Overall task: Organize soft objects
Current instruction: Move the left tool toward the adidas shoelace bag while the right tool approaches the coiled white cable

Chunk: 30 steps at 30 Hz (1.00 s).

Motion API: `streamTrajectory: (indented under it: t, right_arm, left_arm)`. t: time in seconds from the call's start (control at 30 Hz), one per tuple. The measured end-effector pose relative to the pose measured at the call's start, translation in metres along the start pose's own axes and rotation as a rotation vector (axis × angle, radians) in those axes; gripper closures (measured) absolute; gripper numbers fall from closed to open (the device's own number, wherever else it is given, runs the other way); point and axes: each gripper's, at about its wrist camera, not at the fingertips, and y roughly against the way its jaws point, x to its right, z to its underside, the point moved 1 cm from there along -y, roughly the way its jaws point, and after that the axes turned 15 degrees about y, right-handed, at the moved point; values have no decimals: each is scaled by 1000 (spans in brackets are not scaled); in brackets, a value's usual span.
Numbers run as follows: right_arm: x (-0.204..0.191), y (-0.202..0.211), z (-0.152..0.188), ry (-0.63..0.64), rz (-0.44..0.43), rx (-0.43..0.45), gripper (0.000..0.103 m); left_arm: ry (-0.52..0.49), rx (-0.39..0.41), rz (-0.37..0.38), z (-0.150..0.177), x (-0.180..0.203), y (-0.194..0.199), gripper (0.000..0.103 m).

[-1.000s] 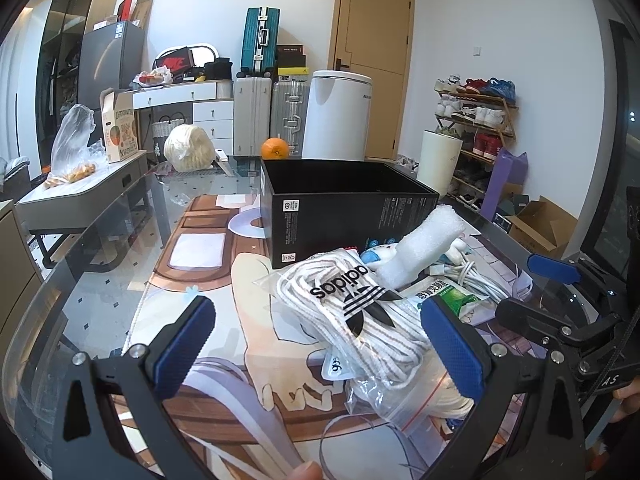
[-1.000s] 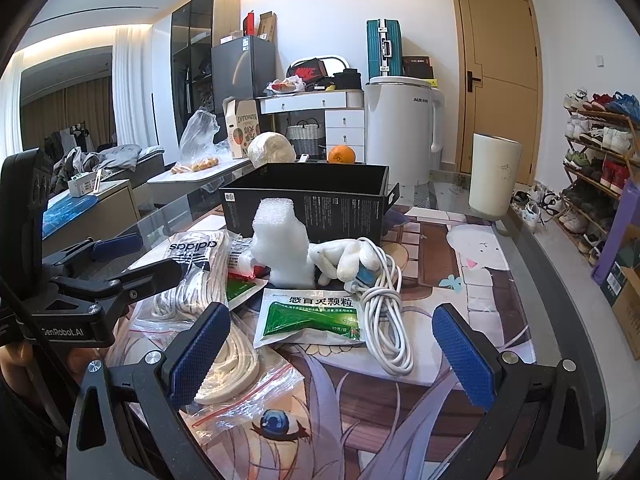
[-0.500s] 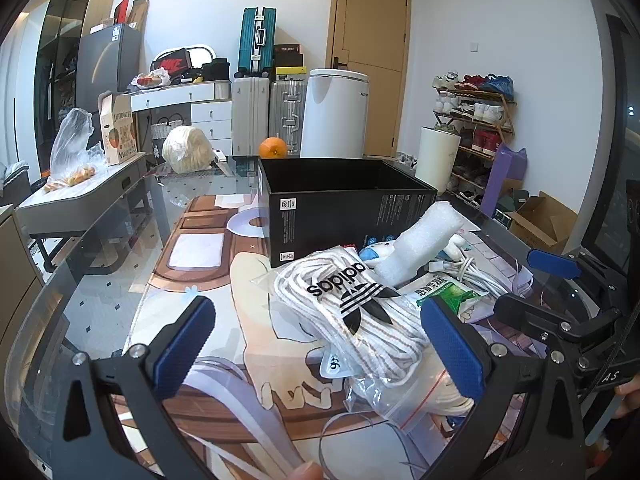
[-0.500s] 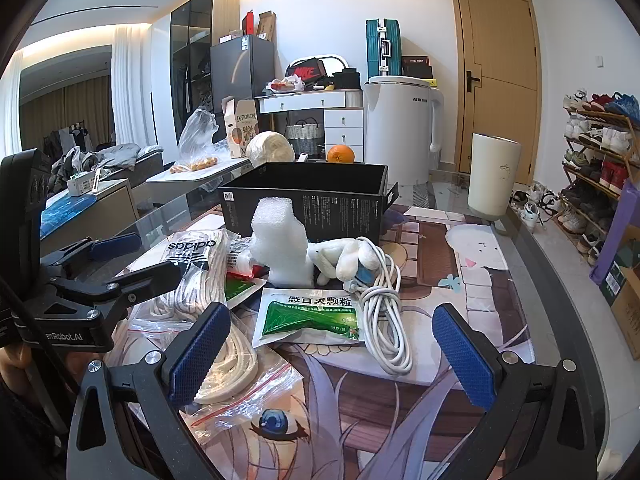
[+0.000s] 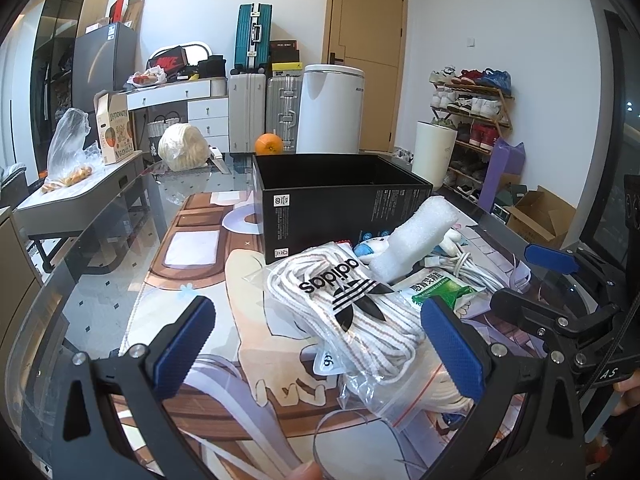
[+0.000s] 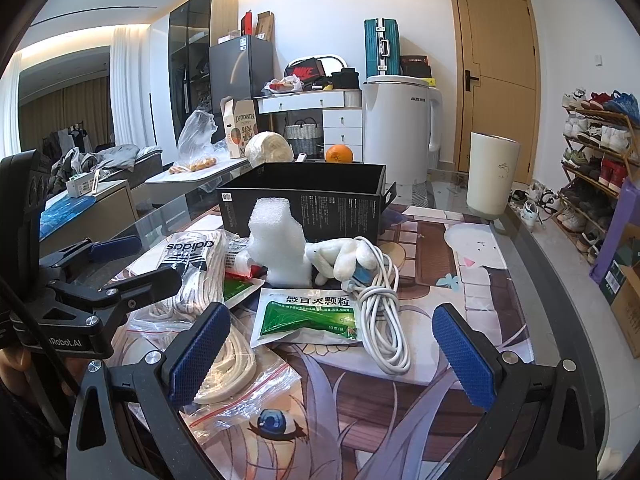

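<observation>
Slightly nearer now, the left gripper (image 5: 318, 344) has eased toward the clear bag of white adidas laces (image 5: 344, 304), fingers spread. Right gripper (image 6: 332, 352) hovers, fingers spread, so sorting into the open black cardboard box (image 6: 308, 196) seems unstarted.

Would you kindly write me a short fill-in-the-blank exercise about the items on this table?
1. The open box behind the pile is ____ in colour.
2. The bag of white laces carries the brand name ____.
3. The round fruit beyond the box is an ____.
4. The left tongs and the right tongs both stand ____.

Missing words: black; adidas; orange; open
</observation>
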Motion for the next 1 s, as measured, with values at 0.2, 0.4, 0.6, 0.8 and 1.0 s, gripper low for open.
streamTrajectory:
  t: [0.2,0.4,0.6,0.8,1.0]
  right_arm:
    - [1,0,2,6,3,-1,0]
    - [10,2,5,-18,3,-8,1]
    - [15,-2,3,-35,4,-27,1]
    - [20,-6,1,-51,15,-52,0]
    - [28,-8,0,-57,28,-80,1]
  left_arm:
    - [8,-10,2,0,0,-1,0]
    - [-1,6,0,0,2,0,0]
    - [7,-1,8,-3,2,-1,0]
    - [24,7,5,-6,0,-1,0]
    - [24,-4,-18,-10,0,-5,0]
